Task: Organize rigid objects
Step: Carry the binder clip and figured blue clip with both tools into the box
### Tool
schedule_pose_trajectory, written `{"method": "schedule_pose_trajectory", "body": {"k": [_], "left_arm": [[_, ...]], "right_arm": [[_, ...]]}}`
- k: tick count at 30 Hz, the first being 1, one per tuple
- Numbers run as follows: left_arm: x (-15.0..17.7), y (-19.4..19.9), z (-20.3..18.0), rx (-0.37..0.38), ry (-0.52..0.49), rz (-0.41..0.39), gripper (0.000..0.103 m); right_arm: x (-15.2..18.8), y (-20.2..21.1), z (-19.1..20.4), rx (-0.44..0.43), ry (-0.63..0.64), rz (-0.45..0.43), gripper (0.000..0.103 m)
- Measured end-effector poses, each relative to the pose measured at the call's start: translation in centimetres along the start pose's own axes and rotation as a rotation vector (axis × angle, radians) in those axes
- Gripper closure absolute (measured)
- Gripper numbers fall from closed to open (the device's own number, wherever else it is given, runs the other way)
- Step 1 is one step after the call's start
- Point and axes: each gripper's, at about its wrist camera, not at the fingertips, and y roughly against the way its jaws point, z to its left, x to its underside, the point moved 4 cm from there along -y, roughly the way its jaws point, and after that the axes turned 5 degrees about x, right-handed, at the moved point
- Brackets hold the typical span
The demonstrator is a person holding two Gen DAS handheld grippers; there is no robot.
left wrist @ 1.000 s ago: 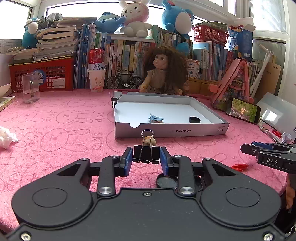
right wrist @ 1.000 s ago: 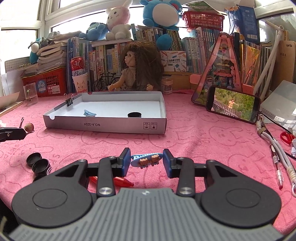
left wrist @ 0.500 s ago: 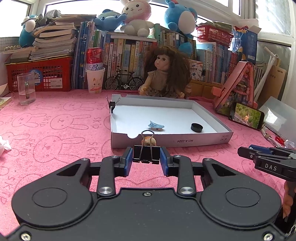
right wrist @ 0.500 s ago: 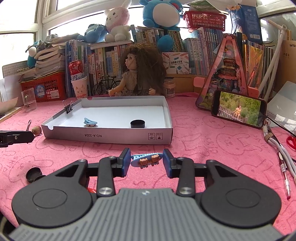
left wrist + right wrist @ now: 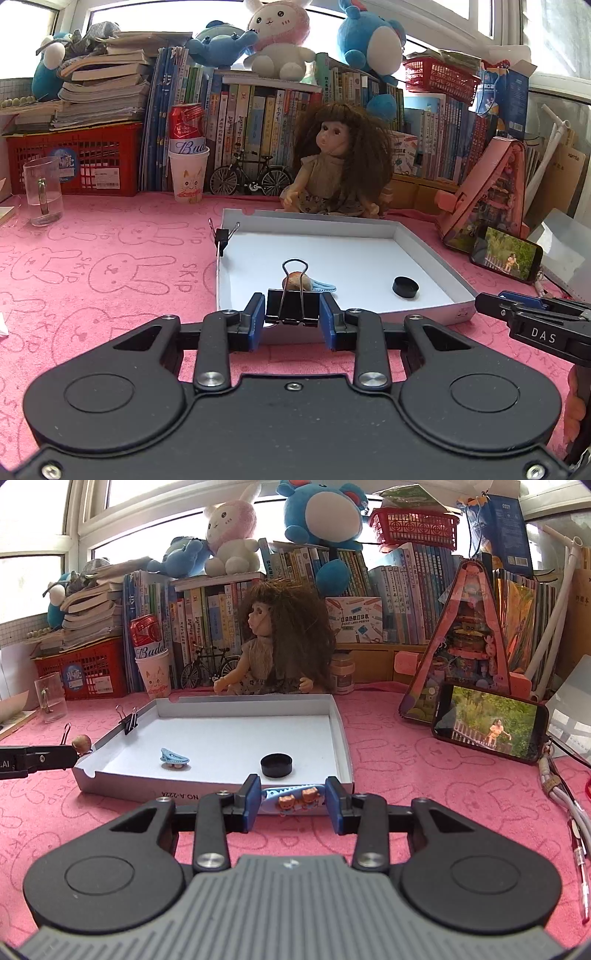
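Note:
My left gripper (image 5: 292, 319) is shut on a black binder clip (image 5: 292, 308) that carries a small brown charm (image 5: 294, 280); it hangs at the near left edge of the white shallow box (image 5: 424, 236). My right gripper (image 5: 293, 804) is shut on a blue hair clip with two little bears (image 5: 293, 797), just short of the box's near wall (image 5: 207, 794). Inside the box lie another blue hair clip (image 5: 173, 757) and a black round cap (image 5: 277, 765). A second binder clip (image 5: 128, 720) is clamped on the box's left wall. The left gripper (image 5: 29, 760) shows at the left of the right wrist view.
A doll (image 5: 336, 166) sits behind the box. A glass mug (image 5: 42, 192), paper cup with can (image 5: 188, 173), model bicycle (image 5: 251, 177) and books line the back. A phone (image 5: 487, 729) leans on a pink stand; cables and pens (image 5: 576, 834) lie at right.
Both grippers have moved forward and slightly up toward the box, each keeping its clip. The loose black caps and red item on the cloth have dropped out of view.

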Motion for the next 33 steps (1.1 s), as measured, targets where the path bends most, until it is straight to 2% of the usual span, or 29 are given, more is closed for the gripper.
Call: {"method": "schedule_pose_trajectory", "body": {"k": [7, 18, 33], "left_arm": [[-1.5, -3.8, 0.3, -0.023, 0.014, 0.033, 0.073], [-1.9, -9.3, 1.7, -0.080, 0.052, 0.124, 0.073], [-1.3, -11.4, 2.0, -0.105, 0.051, 0.166, 0.073]], "right_arm": [[-1.6, -3.9, -0.1, 0.010, -0.060, 0.038, 0.060], [-2.3, -8.8, 0.6, 0.038, -0.030, 0.135, 0.060], [-3.0, -11.1, -0.4, 0.029, -0.127, 0.239, 0.060]]}}
